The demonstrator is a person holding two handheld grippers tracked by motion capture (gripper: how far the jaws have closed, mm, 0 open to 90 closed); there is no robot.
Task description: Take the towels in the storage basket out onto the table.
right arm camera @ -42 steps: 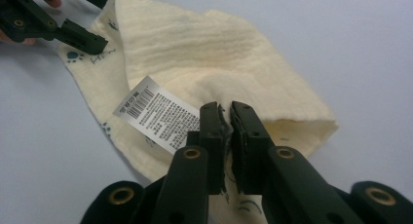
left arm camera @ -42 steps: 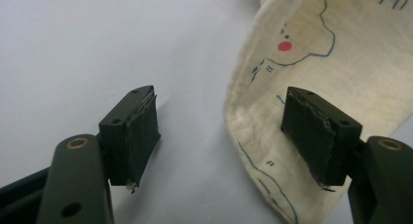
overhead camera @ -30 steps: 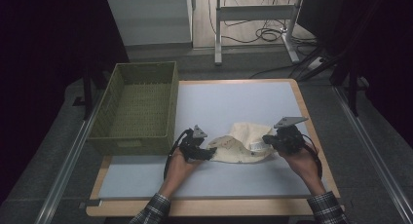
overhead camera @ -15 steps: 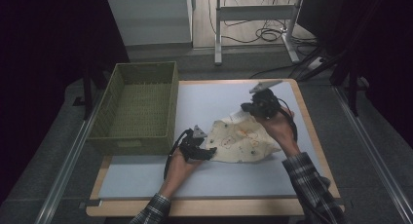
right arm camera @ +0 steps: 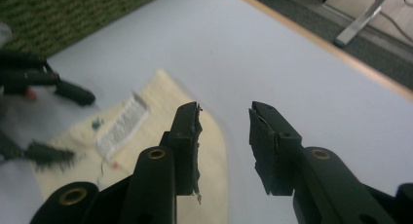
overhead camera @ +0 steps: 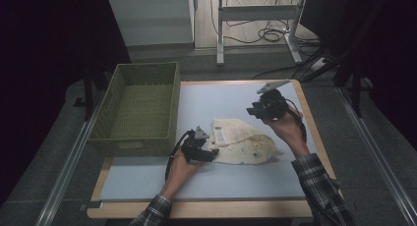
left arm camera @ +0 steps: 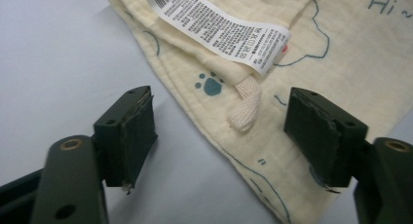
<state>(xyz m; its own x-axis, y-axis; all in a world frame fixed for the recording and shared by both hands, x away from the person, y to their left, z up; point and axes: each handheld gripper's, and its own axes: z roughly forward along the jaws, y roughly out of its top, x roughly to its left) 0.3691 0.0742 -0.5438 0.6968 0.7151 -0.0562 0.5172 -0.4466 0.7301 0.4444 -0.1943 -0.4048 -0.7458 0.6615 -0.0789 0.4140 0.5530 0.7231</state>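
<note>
Both tongs gape: left tongs [left arm camera: 221, 131] straddle the cloth's [left arm camera: 311, 53] edge, right tongs [right arm camera: 224, 131] above it.

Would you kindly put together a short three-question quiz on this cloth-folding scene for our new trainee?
1. True or false: the right gripper clamps the cream printed cotton cloth.
2. What stands left of the cloth? A) green woven basket B) red bucket
3. Fill in: a white printed care ___ lies on the cloth before the left gripper.

Key: 1 false, its jaws are open above the pale blue table mat, nothing between them; 2 A; 3 label.
</note>
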